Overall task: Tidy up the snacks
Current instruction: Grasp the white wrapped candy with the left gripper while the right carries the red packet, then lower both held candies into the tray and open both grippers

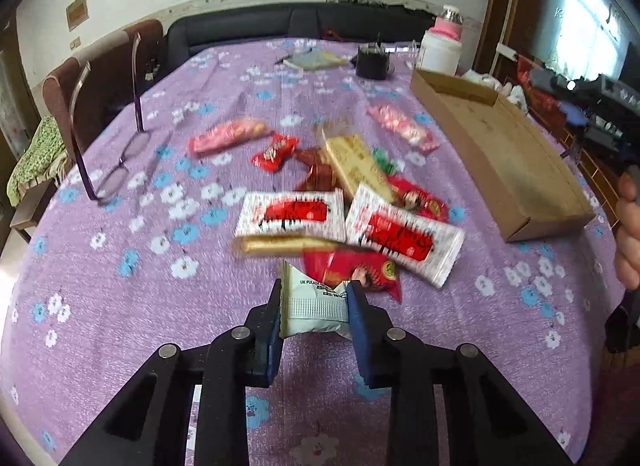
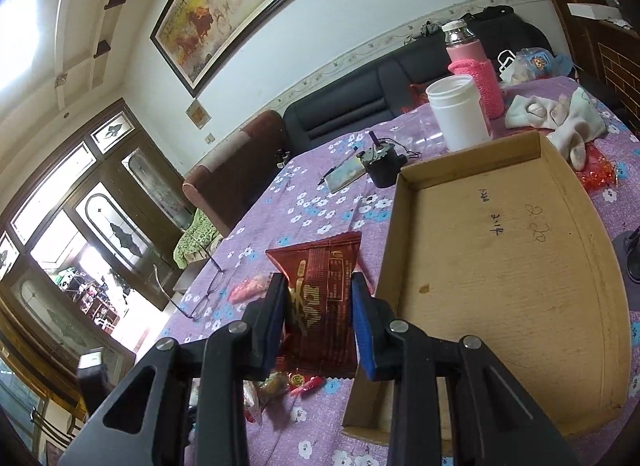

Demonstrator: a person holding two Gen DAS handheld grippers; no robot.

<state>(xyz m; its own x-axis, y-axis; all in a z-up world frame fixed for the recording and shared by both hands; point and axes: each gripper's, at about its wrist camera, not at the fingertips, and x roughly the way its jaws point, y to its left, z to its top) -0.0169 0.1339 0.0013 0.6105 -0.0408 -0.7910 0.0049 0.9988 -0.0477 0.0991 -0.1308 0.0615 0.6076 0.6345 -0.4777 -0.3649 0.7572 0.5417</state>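
While the left gripper (image 1: 314, 308) pinches a pale grey-white snack packet (image 1: 312, 308) between its blue pads just above the near part of the purple flowered tablecloth (image 1: 120, 306), the right gripper (image 2: 320, 320) squeezes a dark red snack packet (image 2: 320, 298) held up beside the near left corner of the cardboard box (image 2: 500, 274). Just beyond the left gripper lies the snack pile: a red round-faced packet (image 1: 356, 270) touching the held one's far side, a thin yellow stick pack (image 1: 288, 244), and two white-and-red wrappers (image 1: 292, 213) side by side near the table's middle. Behind them a cream-coloured bar (image 1: 356, 169) lies over brown and red wrappers, with a small red candy (image 1: 274, 153) to its left. Farther out, one pink packet (image 1: 228, 133) lies toward the left edge and another pink packet (image 1: 402, 127) toward the box. A pair of glasses (image 1: 120, 169) stands near the left edge. The box, lying along the right edge, shows a bare floor with pen marks. At the far right corner stand a white jar (image 2: 458, 113) and a pink flask (image 2: 474, 69), with a small black device (image 2: 384, 165) and a notepad (image 2: 346, 175) to their left near the far edge.
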